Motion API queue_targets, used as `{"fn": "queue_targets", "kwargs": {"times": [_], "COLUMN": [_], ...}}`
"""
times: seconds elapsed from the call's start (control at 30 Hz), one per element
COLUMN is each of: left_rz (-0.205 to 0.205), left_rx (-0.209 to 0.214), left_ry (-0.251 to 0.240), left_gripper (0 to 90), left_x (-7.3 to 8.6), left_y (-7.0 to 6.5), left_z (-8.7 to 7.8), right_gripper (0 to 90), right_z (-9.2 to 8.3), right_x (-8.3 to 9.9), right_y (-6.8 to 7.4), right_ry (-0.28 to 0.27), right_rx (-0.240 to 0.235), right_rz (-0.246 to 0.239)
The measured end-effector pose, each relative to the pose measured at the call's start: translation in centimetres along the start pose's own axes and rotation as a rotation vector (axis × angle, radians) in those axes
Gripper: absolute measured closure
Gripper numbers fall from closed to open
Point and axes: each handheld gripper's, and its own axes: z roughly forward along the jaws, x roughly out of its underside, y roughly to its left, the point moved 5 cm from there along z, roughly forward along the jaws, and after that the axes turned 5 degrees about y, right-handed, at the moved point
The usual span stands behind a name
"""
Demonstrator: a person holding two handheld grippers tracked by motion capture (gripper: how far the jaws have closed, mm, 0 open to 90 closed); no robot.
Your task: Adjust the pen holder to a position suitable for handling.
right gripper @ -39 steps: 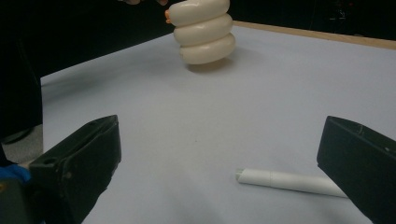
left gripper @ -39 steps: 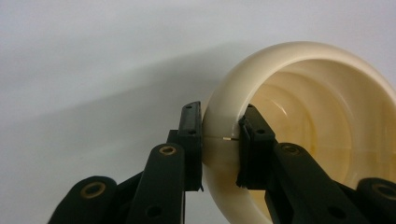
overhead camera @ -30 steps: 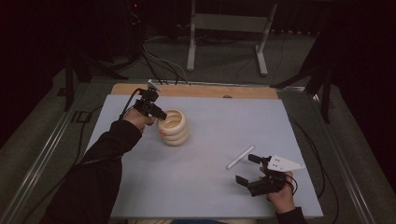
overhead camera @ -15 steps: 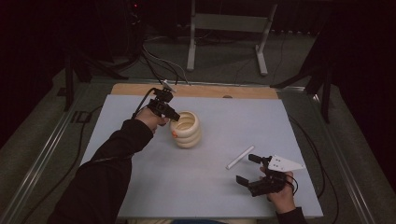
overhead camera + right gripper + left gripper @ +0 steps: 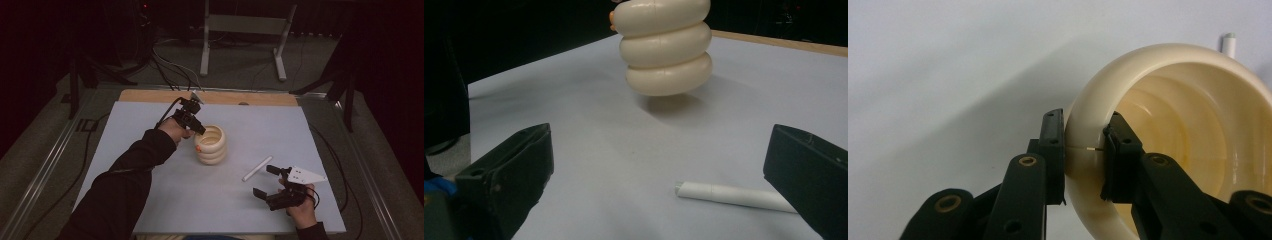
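There, a little above the middle of the high view, sat a cream ribbed cup [image 5: 210, 145], built like three stacked rings and open at the top, with a small orange spot on its left side. The left gripper [image 5: 196, 129] pinched the cup's rim: in the left gripper view one black jaw pressed the outside of the wall and the other the inside, low in the centre of that frame, with the rim [image 5: 1085, 145] clamped between them. In the right gripper view the cup [image 5: 666, 45] stood at the upper centre, and the shadow beneath it looked detached from its base, so it seemed raised just off the pale blue mat [image 5: 150, 200]. To the lower right of the cup in the high view, apart from it, lay a white stick [image 5: 257, 168] on the mat. The right gripper [image 5: 269, 181] rested near the lower right corner of the mat, just below the stick, its jaws spread wide with nothing between them. Along the mat's far edge ran a wooden board [image 5: 150, 95].
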Motion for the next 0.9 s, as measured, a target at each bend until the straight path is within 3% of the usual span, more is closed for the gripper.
{"fn": "queue_targets", "kwargs": {"times": [0.3, 0.9], "left_rz": [0.037, 0.046], "left_rx": [0.004, -0.014], "left_ry": [0.025, 0.067], "left_gripper": [75.1, 74.7], "left_x": [-0.1, 0.1], "left_y": [-1.3, -2.2], "left_z": [0.7, 2.5], "right_gripper": [0.0, 0.0], "right_z": [-0.1, -0.1], "right_x": [0.0, -0.1], "right_y": [0.0, 0.0], "right_ry": [-0.003, -0.004], "right_rx": [0.001, 0.003], "right_rz": [0.001, -0.002]}}
